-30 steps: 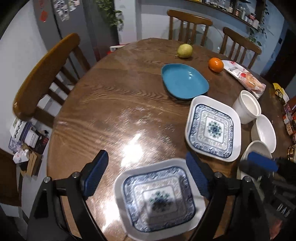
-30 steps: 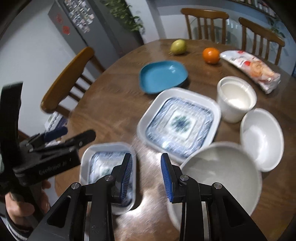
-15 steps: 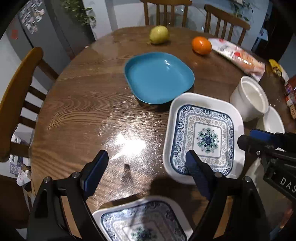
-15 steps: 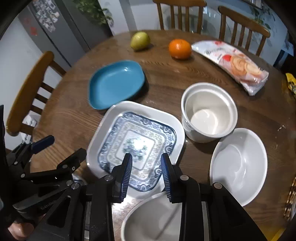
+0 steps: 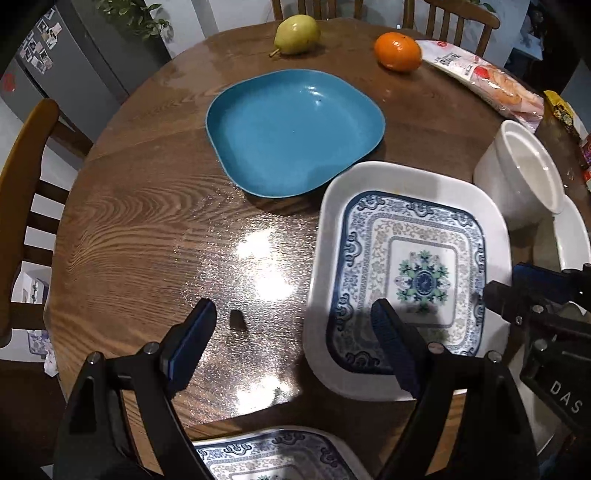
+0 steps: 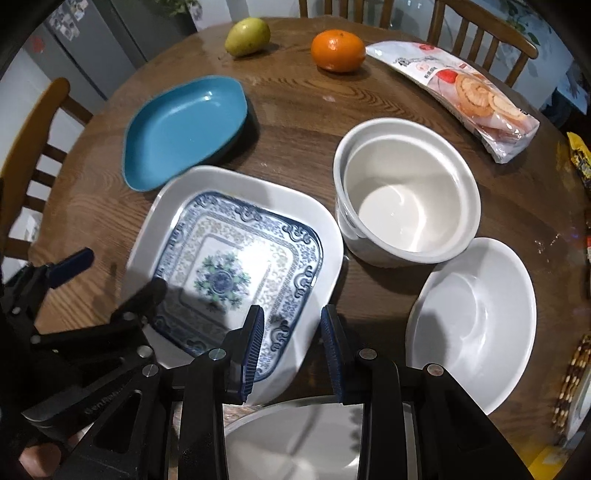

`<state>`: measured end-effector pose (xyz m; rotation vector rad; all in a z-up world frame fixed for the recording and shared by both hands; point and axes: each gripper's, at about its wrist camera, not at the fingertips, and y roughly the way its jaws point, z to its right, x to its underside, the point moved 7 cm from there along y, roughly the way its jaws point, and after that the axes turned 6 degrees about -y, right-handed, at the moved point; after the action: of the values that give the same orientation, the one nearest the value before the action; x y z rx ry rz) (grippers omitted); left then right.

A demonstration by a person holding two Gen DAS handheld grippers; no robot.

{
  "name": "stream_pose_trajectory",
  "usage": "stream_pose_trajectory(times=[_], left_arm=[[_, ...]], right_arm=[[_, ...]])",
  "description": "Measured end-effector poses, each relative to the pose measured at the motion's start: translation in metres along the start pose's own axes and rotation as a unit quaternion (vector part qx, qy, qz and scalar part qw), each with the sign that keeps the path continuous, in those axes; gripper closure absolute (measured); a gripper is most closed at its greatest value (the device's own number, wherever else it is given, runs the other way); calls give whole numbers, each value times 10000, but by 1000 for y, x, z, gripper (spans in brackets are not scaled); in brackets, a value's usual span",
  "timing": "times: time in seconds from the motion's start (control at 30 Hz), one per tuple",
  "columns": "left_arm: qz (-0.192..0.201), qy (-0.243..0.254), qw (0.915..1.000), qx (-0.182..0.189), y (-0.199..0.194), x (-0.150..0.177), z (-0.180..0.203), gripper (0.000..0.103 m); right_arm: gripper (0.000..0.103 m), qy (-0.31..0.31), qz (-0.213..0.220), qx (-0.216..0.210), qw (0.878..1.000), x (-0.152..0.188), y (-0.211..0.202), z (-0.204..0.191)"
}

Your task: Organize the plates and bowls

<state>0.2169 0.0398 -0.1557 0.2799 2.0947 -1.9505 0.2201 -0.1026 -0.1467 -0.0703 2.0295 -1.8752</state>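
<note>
A square white plate with a blue pattern point(image 5: 406, 258) point(image 6: 229, 258) lies mid-table. My left gripper point(image 5: 291, 332) point(image 6: 110, 280) hangs open and wide over its left edge, with one finger above the plate and the other above bare wood. Holding nothing, my right gripper point(image 6: 291, 343) point(image 5: 517, 291) stands open with a narrow gap above the plate's near right corner. A second patterned plate point(image 5: 277, 454) shows at the bottom edge. Behind lie a blue plate point(image 5: 295, 129) point(image 6: 184, 129), a deep white pot point(image 6: 406, 206) point(image 5: 524, 173), a shallow white bowl point(image 6: 472, 314) and a large white bowl point(image 6: 295, 443).
A pear point(image 5: 295, 35), an orange point(image 5: 397, 50) and a snack packet point(image 6: 461, 92) lie at the far side of the round wooden table point(image 5: 147, 221). Wooden chairs point(image 5: 22, 177) ring it. A small dark crumb point(image 5: 236, 319) sits near my left gripper.
Both grippers moved forward and lower over the table. The near patterned plate slid to the bottom of the left view and the farther one now lies under both grippers. Jaw gaps look unchanged.
</note>
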Motion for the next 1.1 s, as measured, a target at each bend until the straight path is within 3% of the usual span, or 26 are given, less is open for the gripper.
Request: stream_pose_trajectory(times=[0.23, 0.43, 0.57, 0.7, 0.83, 1.1], left_arm=[[-142, 50, 9999, -25, 8, -2, 1, 19], [-176, 76, 9998, 70, 13, -5, 2, 31], [-175, 16, 9996, 209, 11, -4, 4, 49], [-181, 13, 9995, 247, 10, -6, 6, 69], [-191, -70, 9995, 235, 10, -6, 1, 70], [-201, -197, 9995, 122, 8, -1, -17, 92]], right_arm=[[71, -18, -168, 47, 9998, -1, 11, 2], [71, 1, -157, -48, 9999, -3, 16, 4], [71, -57, -120, -55, 9999, -6, 18, 6], [80, -130, -100, -173, 9997, -7, 20, 2], [82, -196, -72, -198, 9996, -9, 23, -2], [89, -257, 40, -208, 9994, -9, 15, -6]])
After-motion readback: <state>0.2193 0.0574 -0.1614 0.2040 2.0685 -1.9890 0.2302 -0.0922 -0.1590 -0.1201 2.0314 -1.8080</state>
